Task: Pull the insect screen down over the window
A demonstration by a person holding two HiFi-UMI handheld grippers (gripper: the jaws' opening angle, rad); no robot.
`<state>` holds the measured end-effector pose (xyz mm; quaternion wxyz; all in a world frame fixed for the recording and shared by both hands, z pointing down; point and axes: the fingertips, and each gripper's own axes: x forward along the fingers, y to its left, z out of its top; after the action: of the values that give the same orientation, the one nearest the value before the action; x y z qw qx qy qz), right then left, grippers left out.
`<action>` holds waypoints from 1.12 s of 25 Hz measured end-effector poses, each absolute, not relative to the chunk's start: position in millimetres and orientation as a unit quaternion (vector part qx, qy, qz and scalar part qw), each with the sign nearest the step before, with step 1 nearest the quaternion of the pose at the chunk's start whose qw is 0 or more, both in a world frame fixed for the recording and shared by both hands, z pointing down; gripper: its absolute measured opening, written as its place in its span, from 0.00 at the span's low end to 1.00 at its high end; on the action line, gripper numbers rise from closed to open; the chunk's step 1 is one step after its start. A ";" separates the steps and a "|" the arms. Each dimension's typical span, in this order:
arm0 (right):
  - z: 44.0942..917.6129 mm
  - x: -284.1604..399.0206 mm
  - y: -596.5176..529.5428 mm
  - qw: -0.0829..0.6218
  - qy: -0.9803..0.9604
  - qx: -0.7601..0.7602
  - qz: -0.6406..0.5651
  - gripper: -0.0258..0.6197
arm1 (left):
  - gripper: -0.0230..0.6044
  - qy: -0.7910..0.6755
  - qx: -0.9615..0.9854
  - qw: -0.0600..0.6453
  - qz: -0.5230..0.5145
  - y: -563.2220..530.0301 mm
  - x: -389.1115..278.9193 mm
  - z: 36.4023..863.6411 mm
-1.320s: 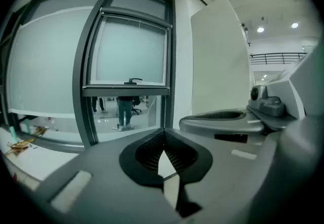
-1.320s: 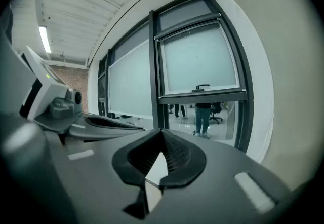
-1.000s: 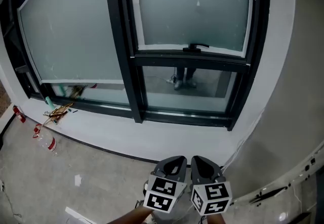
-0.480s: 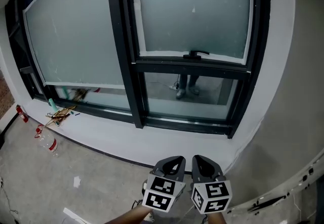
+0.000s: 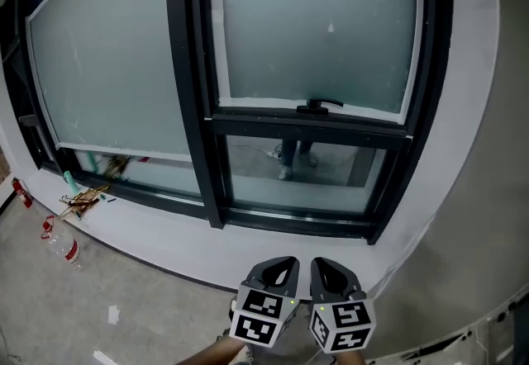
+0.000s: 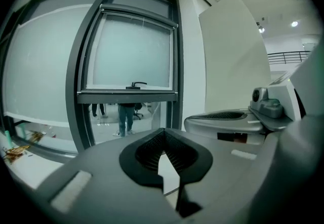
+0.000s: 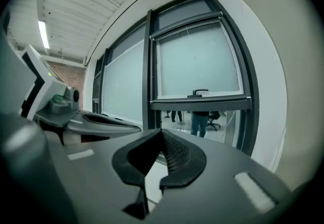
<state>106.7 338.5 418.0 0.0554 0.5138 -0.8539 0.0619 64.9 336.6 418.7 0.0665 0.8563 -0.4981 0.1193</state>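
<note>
Grey concrete floor point(image 5: 149, 305), speckled and dusty, lies right under me, with a clear plastic bottle point(image 5: 62, 246) on its side at the left. Closest to the camera, the left hand-held gripper point(image 5: 279, 267) and the right hand-held gripper point(image 5: 331, 270) sit side by side, each with its black-and-white marker cube, both pointing at the window. Through the left gripper view I see the left hand-held gripper point(image 6: 163, 143) closed: the dark ribbed pads meet at their tips and nothing is between them. The right gripper view shows the same on my other side, with the right hand-held gripper point(image 7: 163, 139) shut and empty and smooth grey moulded shells around the black pads.

Past them a broad white sill point(image 5: 173, 231) runs along the foot of the wall, matte and smooth, with a small heap of stick-like scraps point(image 5: 83, 200) at its left end. Above it stands the window frame point(image 5: 188, 91), dark metal with flat square-edged bars that split the opening into a left and a right bay.

In the right bay the insect screen point(image 5: 318, 25) is a pale grey-green, frosted-looking panel with a thin white border, and I cannot make out any weave. It covers the upper part of the bay. Its lower edge sits at a dark crossbar carrying a small black handle point(image 5: 319, 105), well apart from both grippers. Below that bar a clear strip of glass point(image 5: 297, 177) shows the legs of a person point(image 5: 291, 158) standing on a shiny floor beyond.
</note>
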 end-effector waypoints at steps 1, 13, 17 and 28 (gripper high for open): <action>418.2 96.3 320.2 0.057 -0.851 0.518 0.062 0.05 | 0.06 -0.494 0.859 0.066 0.119 318.8 54.7 418.7; 381.7 -61.1 121.5 0.063 -0.833 0.549 0.042 0.05 | 0.06 -0.456 0.883 0.054 0.100 117.7 -100.1 381.7; 367.2 -100.4 74.0 0.063 -0.825 0.561 0.034 0.05 | 0.06 -0.446 0.890 0.044 0.091 67.8 -139.9 364.9; 327.6 -133.0 10.9 0.038 -0.823 0.566 0.019 0.05 | 0.06 -0.441 0.894 0.018 0.083 4.8 -169.8 328.7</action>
<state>-133.0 10.9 327.6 0.0382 0.5659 -0.8234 0.0187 -169.8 4.8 328.7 0.0180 0.8936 -0.4407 0.0832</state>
